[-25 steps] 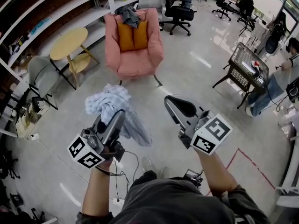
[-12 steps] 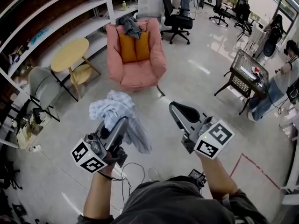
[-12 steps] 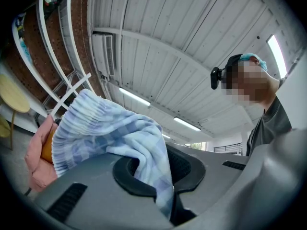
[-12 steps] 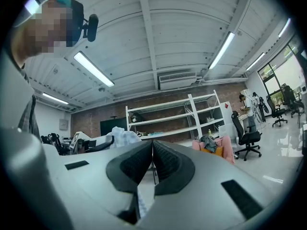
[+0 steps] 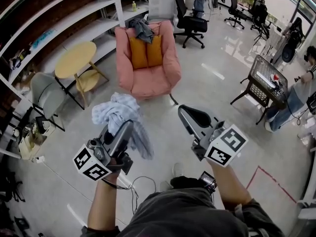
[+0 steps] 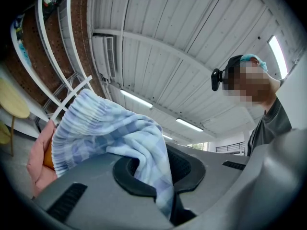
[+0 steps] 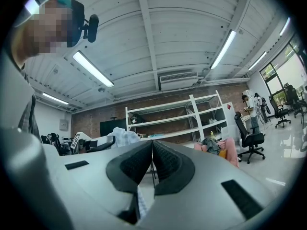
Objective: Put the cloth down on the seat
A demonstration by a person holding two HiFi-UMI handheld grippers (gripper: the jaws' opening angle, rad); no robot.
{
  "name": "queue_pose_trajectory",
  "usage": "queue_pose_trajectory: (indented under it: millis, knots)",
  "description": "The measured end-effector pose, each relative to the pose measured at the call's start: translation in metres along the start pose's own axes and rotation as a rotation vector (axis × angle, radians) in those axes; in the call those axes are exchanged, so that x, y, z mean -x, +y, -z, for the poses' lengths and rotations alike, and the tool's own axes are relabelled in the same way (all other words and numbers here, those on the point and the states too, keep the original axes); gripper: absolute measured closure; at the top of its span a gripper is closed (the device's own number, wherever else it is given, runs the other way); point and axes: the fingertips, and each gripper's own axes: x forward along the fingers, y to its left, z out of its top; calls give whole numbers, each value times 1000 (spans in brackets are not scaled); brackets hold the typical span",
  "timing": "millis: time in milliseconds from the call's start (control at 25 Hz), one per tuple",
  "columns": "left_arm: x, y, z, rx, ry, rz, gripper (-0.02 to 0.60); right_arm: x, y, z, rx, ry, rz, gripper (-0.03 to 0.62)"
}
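A light blue checked cloth (image 5: 120, 116) hangs bunched from my left gripper (image 5: 127, 128), which is shut on it; in the left gripper view the cloth (image 6: 108, 135) runs down between the pressed pads of the left gripper (image 6: 167, 178). The pink armchair (image 5: 148, 80) stands ahead on the floor, with two orange cushions (image 5: 146, 51) against its back and a grey garment (image 5: 143, 28) draped over the top. My right gripper (image 5: 186, 113) is held level beside the left one, and in its own view the right gripper (image 7: 152, 146) is shut with nothing in it.
Left of the armchair stand a round yellow table (image 5: 74, 58) and a grey chair (image 5: 44, 90), with white shelves (image 5: 59, 19) behind. A black office chair (image 5: 192, 16) is behind the armchair. At the right are a black side table (image 5: 266, 75) and a person (image 5: 296, 98). Cables (image 5: 143, 181) lie by my feet.
The armchair has drawn slightly nearer and shifted right in the head view. Both grippers keep their pose, the left one still holding the cloth.
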Motion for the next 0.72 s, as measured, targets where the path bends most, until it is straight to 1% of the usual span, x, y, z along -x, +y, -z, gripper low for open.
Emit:
queue_pose_trajectory:
  millis: [200, 360, 560, 720]
  knots:
    - [2, 25, 18, -3, -2, -12, 545, -11, -16, 25, -6, -1, -5, 579]
    - [-7, 55, 23, -5, -1, -29, 545, -32, -42, 37, -25, -4, -18, 579]
    - [-57, 101, 9, 1, -1, -62, 545, -69, -101, 21, -37, 12, -44, 579]
    - [-91, 136, 11, -2, 4, -80, 545, -91, -147, 22, -49, 23, -59, 579]
